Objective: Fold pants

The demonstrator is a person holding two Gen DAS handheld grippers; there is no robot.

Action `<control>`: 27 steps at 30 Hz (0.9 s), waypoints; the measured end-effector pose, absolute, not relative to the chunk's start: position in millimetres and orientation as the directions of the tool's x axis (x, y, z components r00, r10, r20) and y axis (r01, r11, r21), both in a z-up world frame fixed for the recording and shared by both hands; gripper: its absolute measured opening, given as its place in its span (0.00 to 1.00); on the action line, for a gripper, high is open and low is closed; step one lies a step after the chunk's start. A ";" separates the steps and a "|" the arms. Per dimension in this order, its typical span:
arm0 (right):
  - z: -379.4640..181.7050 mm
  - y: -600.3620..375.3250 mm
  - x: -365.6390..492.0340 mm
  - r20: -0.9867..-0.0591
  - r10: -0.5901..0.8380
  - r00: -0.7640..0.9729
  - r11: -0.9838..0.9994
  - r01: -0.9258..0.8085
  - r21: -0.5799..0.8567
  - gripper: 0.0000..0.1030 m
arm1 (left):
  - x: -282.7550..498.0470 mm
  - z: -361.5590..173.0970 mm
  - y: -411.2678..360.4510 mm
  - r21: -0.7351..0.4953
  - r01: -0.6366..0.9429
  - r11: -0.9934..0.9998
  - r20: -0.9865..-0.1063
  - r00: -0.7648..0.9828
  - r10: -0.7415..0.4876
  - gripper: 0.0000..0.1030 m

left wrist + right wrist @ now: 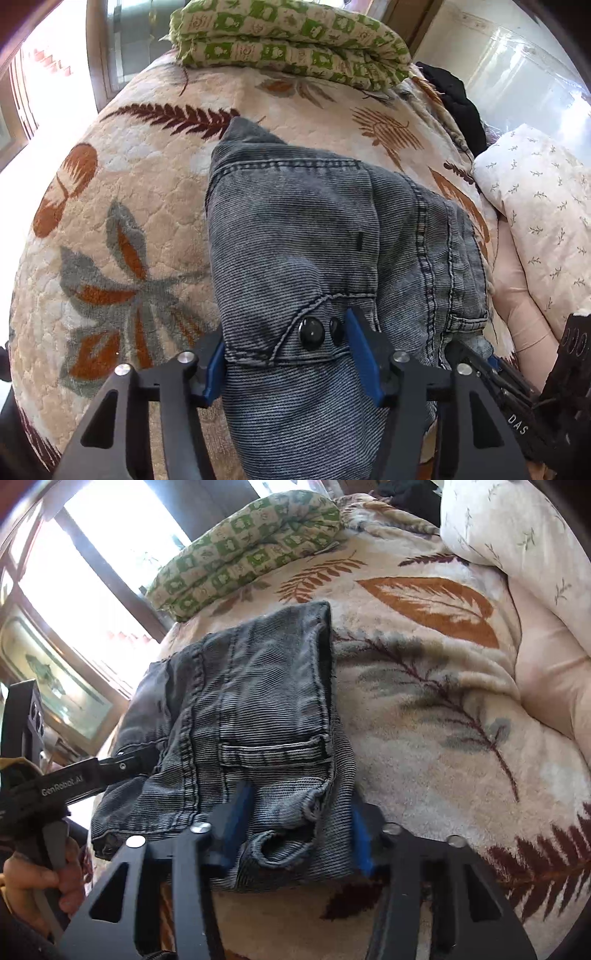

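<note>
At the near edge of the bed, the left gripper [288,360] has its blue pads on either side of a bunched fold of the pants [314,236] at the waistband, next to two dark buttons [312,333]; the pads pinch the denim. In the right wrist view the right gripper [301,830] pinches the near corner of the same folded bundle, below a back pocket [273,753], its pads pressed into the cloth on both sides. The left gripper's black body reaches in from the left edge of that view, with a hand [35,880] around its handle.

The grey denim pants lie folded into a thick, compact stack on the leaf-patterned blanket [122,206], about midway across the bed. Towards the bed's right edge rests a white pillow with small sprigs [543,218]. At the far edge sits a folded green-and-cream checked quilt [291,40], with a dark garment [458,99] beside it.
</note>
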State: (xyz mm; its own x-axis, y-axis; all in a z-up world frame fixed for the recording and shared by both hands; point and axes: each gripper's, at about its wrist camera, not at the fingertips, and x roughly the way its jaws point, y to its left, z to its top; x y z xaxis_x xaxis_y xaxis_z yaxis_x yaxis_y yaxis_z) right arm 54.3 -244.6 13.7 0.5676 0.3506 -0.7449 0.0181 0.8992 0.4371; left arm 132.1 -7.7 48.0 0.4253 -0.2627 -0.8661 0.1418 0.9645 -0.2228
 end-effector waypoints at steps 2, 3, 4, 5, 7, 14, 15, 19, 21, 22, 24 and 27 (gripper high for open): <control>15.3 -244.6 53.8 -0.742 0.349 0.572 0.901 0.013 0.434 0.37 | 130.9 50.9 -8.0 -0.222 0.148 0.964 -0.862 0.433 -0.265 0.52; 17.0 -244.1 53.2 -0.738 0.348 0.578 0.903 0.007 0.431 0.36 | 130.7 51.8 -7.9 -0.224 0.148 0.963 -0.861 0.433 -0.267 0.52; 18.4 -243.4 53.6 -0.736 0.346 0.581 0.904 0.004 0.428 0.35 | 130.8 52.6 -7.4 -0.228 0.147 0.962 -0.860 0.433 -0.270 0.51; 19.6 -243.2 53.4 -0.734 0.346 0.584 0.904 0.001 0.427 0.34 | 130.4 53.2 -7.1 -0.234 0.144 0.962 -0.859 0.433 -0.274 0.51; 22.8 -243.5 52.7 -0.727 0.347 0.592 0.904 -0.004 0.427 0.32 | 130.2 54.9 -6.7 -0.240 0.146 0.960 -0.856 0.435 -0.281 0.50; 32.1 -235.4 52.3 -0.728 0.312 0.610 0.930 -0.040 0.365 0.29 | 127.7 58.0 -1.9 -0.281 0.144 0.949 -0.841 0.439 -0.316 0.46; 31.5 -236.5 51.7 -0.728 0.314 0.610 0.929 -0.040 0.368 0.29 | 127.2 57.9 0.5 -0.297 0.143 0.944 -0.835 0.440 -0.329 0.46; 24.5 -241.5 54.3 -0.725 0.350 0.593 0.907 -0.020 0.421 0.33 | 129.1 50.1 7.3 -0.338 0.128 0.932 -0.828 0.429 -0.360 0.46; 16.7 -246.4 56.1 -0.722 0.375 0.582 0.888 0.000 0.461 0.40 | 131.2 45.7 8.7 -0.349 0.121 0.929 -0.828 0.424 -0.367 0.48; 9.0 -249.5 59.2 -0.722 0.395 0.568 0.873 0.012 0.487 0.46 | 132.3 43.4 9.1 -0.350 0.118 0.929 -0.830 0.421 -0.366 0.51; 0.4 -256.3 62.8 -0.688 0.434 0.581 0.841 0.013 0.541 0.47 | 136.4 37.5 9.9 -0.363 0.109 0.926 -0.834 0.405 -0.374 0.55; 2.1 -254.5 67.5 -0.686 0.433 0.584 0.845 0.000 0.534 0.45 | 138.9 34.9 13.8 -0.397 0.100 0.912 -0.825 0.398 -0.402 0.54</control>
